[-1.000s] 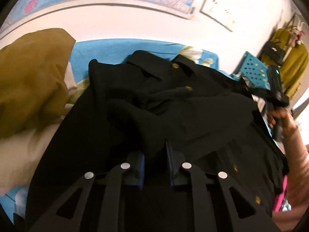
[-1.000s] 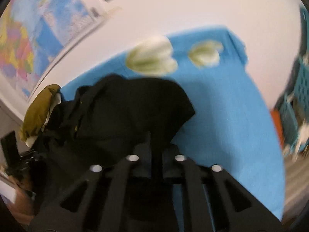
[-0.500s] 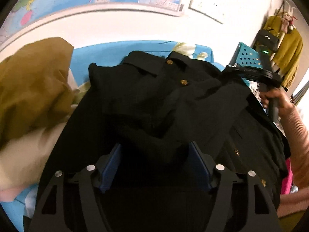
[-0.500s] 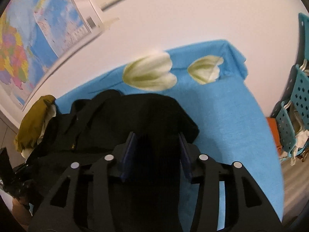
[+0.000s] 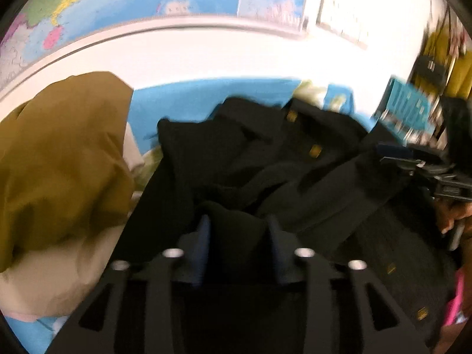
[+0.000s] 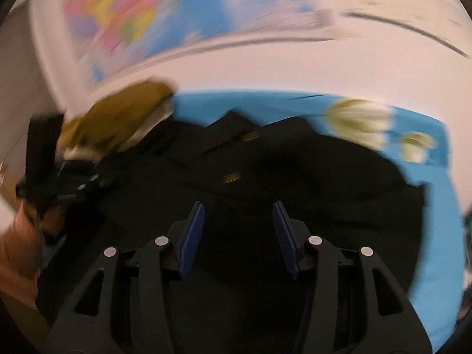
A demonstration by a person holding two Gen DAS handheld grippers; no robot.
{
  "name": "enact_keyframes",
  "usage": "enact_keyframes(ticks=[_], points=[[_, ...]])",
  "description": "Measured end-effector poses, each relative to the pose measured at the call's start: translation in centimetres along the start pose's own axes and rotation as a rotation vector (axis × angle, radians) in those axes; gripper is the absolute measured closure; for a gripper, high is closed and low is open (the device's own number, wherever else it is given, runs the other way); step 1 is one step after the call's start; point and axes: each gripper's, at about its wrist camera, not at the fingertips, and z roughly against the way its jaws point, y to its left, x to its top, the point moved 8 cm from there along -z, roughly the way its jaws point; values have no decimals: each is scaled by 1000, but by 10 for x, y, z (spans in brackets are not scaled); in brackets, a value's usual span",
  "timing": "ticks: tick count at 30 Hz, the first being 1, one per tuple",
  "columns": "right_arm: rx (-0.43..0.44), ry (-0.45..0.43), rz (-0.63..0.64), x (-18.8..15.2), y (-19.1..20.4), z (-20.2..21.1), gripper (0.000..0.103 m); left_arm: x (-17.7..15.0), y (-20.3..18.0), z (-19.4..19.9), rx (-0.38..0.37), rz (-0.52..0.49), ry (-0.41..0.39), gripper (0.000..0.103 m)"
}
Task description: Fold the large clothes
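A black shirt with gold buttons lies crumpled on a blue tulip-print cloth. My left gripper hangs low over the shirt's near part. Its jaws are closing, and a raised fold of black fabric stands between the blue pads. My right gripper is open above the shirt, with nothing pinched between its pads. In the left wrist view a hand holds the right gripper at the shirt's right edge. The right wrist view is motion-blurred and shows the left gripper at far left.
An olive garment lies heaped on a cream one left of the shirt. A turquoise perforated basket and hanging yellow clothes stand at the right. A white wall with maps runs behind. Bare blue cloth lies right of the shirt.
Both grippers let go of the black fabric and opened. The left jaws then narrowed again around a fold. The right gripper swung left from the shirt's edge to over its middle.
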Motion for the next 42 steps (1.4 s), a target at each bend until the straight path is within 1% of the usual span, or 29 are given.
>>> enact_keyframes(ticks=[1, 3, 4, 5, 8, 9, 11, 13, 15, 16, 18, 20, 22, 24, 25, 27, 28, 29, 31, 32, 34, 35, 37, 40, 41, 42], points=[[6, 17, 21, 0, 10, -8, 56, -2, -1, 3, 1, -11, -6, 50], [19, 28, 42, 1, 25, -17, 56, -6, -2, 21, -23, -23, -42, 45], [29, 28, 48, 2, 32, -20, 55, -7, 1, 29, -25, -23, -58, 36], [52, 30, 63, 4, 44, -23, 55, -10, 6, 44, -26, -16, -86, 33], [85, 26, 107, 12, 69, -31, 55, -19, 22, 75, -4, -9, -141, 31], [107, 28, 123, 14, 80, -36, 55, -26, 33, 88, 27, 3, -152, 31], [124, 34, 173, 16, 102, -47, 55, -39, 51, 103, 80, 23, -150, 31], [139, 77, 198, 10, 115, -63, 55, -53, 65, 115, 111, 38, -140, 31], [107, 147, 219, 0, 121, -81, 54, -70, 79, 125, 159, 53, -115, 31], [106, 154, 214, -3, 123, -83, 54, -75, 83, 128, 165, 56, -106, 31], [126, 139, 180, -1, 125, -77, 54, -90, 87, 136, 165, 50, -94, 31], [141, 104, 152, 4, 127, -64, 54, -104, 83, 140, 155, 23, -79, 31], [185, 65, 138, 8, 136, -46, 53, -115, 73, 139, 126, -21, -65, 30], [250, 50, 138, 6, 152, -33, 51, -128, 64, 134, 122, -81, -37, 30], [273, 52, 145, 4, 161, -31, 50, -132, 65, 129, 130, -93, -23, 32], [320, 75, 156, 1, 177, -33, 48, -137, 70, 120, 152, -97, 18, 52], [371, 88, 156, -4, 188, -34, 48, -137, 74, 118, 148, -84, 28, 70], [424, 104, 143, -8, 197, -34, 48, -136, 77, 118, 130, -66, 29, 76], [477, 136, 121, -14, 213, -43, 47, -131, 85, 127, 80, -8, 4, 81], [504, 156, 116, -17, 225, -51, 47, -129, 86, 133, 66, 6, -9, 82], [529, 187, 88, -19, 237, -66, 47, -126, 87, 142, 27, 31, -33, 84], [546, 202, 65, -19, 243, -75, 47, -125, 85, 145, 4, 40, -36, 87], [572, 220, 5, -15, 247, -87, 47, -124, 82, 148, -27, 48, -38, 87], [658, 201, -72, -3, 255, -92, 46, -122, 78, 147, -68, 62, -26, 88], [672, 202, -88, 1, 256, -94, 52, -120, 77, 147, -74, 63, -26, 88], [690, 201, -93, 3, 258, -95, 61, -119, 76, 148, -79, 63, -28, 88]])
